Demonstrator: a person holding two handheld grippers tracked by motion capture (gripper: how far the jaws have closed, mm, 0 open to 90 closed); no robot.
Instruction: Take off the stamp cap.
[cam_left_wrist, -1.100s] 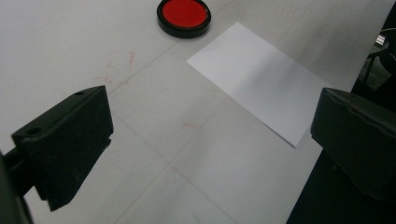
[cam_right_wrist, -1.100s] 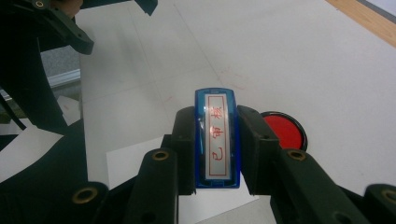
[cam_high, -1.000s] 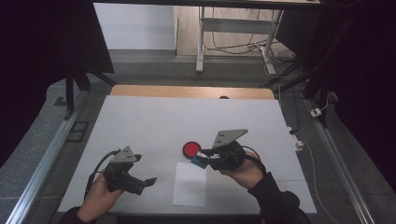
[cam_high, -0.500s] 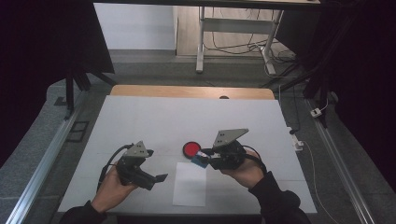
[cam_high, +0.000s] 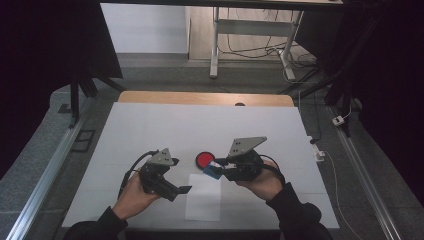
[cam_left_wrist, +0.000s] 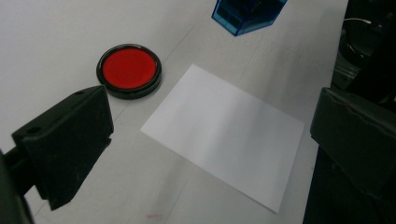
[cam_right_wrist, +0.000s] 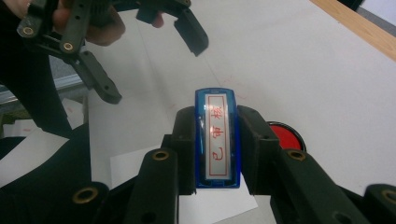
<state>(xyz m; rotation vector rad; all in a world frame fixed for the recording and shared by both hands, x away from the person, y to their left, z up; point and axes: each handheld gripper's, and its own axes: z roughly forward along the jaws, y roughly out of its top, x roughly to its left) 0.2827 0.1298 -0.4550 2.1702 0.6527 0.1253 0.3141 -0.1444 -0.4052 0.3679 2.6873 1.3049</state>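
Observation:
My right gripper (cam_right_wrist: 217, 133) is shut on a blue see-through stamp (cam_right_wrist: 217, 140) whose white face bears red characters. In the high view the stamp (cam_high: 212, 170) hangs just above the top right corner of a white paper sheet (cam_high: 203, 200). A round red ink pad (cam_high: 204, 160) in a black rim lies beside it on the table. My left gripper (cam_high: 182, 192) stands open at the sheet's left edge with nothing between its jaws. In the left gripper view the paper (cam_left_wrist: 224, 133) lies between the jaws, and the ink pad (cam_left_wrist: 129, 70) and stamp (cam_left_wrist: 247, 14) lie beyond.
The white table top (cam_high: 150, 130) has a wooden strip (cam_high: 205, 98) along its far edge. Metal rails (cam_high: 45, 175) run along both sides. Cables and a desk frame (cam_high: 250, 30) stand on the floor behind the table.
My left gripper has moved right, towards the paper sheet, and its jaws now reach the sheet's left edge. The right gripper and the stamp have kept still.

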